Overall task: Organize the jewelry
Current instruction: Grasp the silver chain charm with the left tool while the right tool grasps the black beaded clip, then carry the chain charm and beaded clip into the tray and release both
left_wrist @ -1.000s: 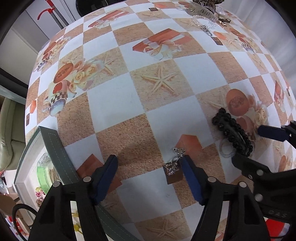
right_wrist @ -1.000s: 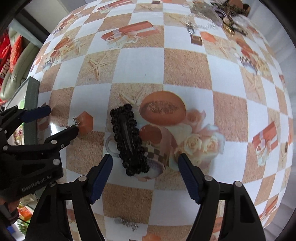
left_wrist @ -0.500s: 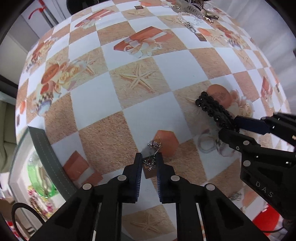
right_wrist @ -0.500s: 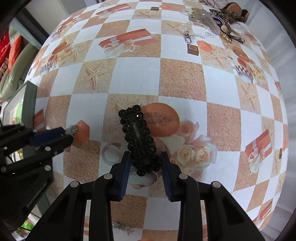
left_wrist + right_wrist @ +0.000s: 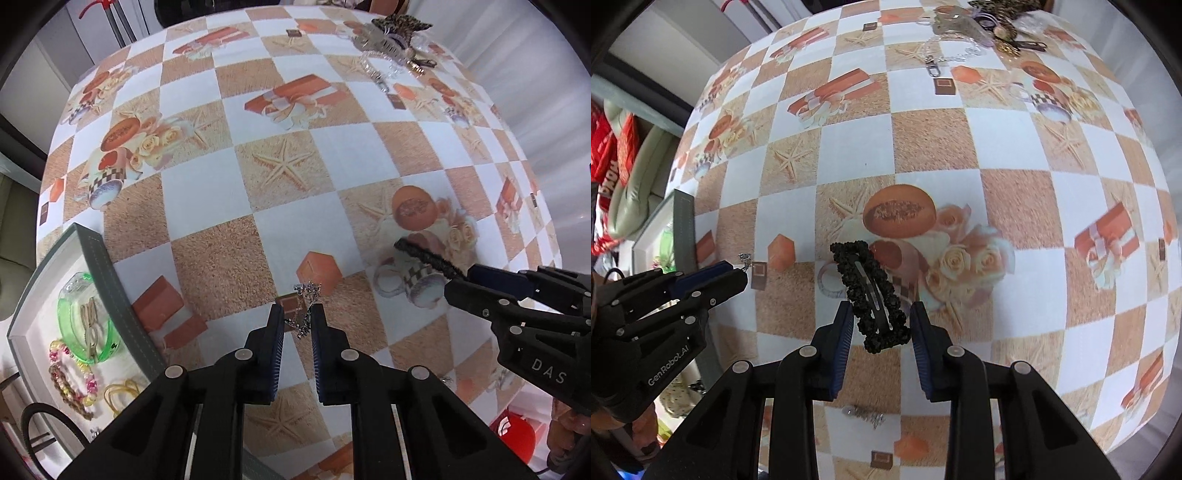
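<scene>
My left gripper [image 5: 297, 317] is shut on a small silver chain earring [image 5: 304, 304] and holds it above the checkered tablecloth; it also shows at the left of the right wrist view [image 5: 738, 271]. My right gripper [image 5: 881, 319] is shut on a black beaded hair clip [image 5: 870, 291], which is lifted off the cloth and tilted; the clip also shows in the left wrist view [image 5: 428, 258]. A grey jewelry tray [image 5: 110, 280] lies at the lower left with a green bangle [image 5: 86, 317] and beaded bracelets [image 5: 72, 376] inside.
A pile of hair clips, chains and scrunchies [image 5: 391, 40] lies at the far right corner of the table; it also shows in the right wrist view [image 5: 982, 33]. A small silver piece [image 5: 864, 411] lies on the cloth under the right gripper.
Both grippers closed from wide open, the left on the earring and the right on the black clip, and both have lifted their pieces off the cloth.
</scene>
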`<state>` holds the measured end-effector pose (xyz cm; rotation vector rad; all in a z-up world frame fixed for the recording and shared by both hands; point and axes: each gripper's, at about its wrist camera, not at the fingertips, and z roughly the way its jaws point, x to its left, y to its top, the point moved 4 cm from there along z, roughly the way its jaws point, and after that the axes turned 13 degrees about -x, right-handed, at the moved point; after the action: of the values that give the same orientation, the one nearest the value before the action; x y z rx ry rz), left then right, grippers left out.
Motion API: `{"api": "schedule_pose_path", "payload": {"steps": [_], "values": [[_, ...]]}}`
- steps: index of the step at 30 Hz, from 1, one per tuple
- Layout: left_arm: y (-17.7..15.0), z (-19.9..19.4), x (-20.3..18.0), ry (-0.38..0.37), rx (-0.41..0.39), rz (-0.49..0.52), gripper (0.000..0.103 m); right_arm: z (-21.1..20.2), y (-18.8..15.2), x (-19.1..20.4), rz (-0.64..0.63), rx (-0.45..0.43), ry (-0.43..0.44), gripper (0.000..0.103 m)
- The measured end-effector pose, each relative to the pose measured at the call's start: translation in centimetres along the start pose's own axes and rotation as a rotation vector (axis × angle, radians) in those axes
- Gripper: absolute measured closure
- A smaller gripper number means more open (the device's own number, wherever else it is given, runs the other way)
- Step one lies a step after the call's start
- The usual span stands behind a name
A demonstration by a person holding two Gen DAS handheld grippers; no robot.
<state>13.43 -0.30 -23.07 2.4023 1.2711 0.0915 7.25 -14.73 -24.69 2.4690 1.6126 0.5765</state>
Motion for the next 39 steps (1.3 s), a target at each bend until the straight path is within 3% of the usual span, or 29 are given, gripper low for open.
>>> {"api": "schedule_pose_path", "payload": {"steps": [18, 39], "values": [[-1.1, -5.3, 1.5, -0.009, -0.070, -0.035, 0.084, -4.0, -1.3, 1.2, 0.054, -0.032, 0.024, 0.069], [-4.0, -9.8, 8.8, 0.034, -0.131, -0.143, 0.084, -6.0, -0.8, 10.9, -0.075, -0.061, 0.097, 0.069]]}}
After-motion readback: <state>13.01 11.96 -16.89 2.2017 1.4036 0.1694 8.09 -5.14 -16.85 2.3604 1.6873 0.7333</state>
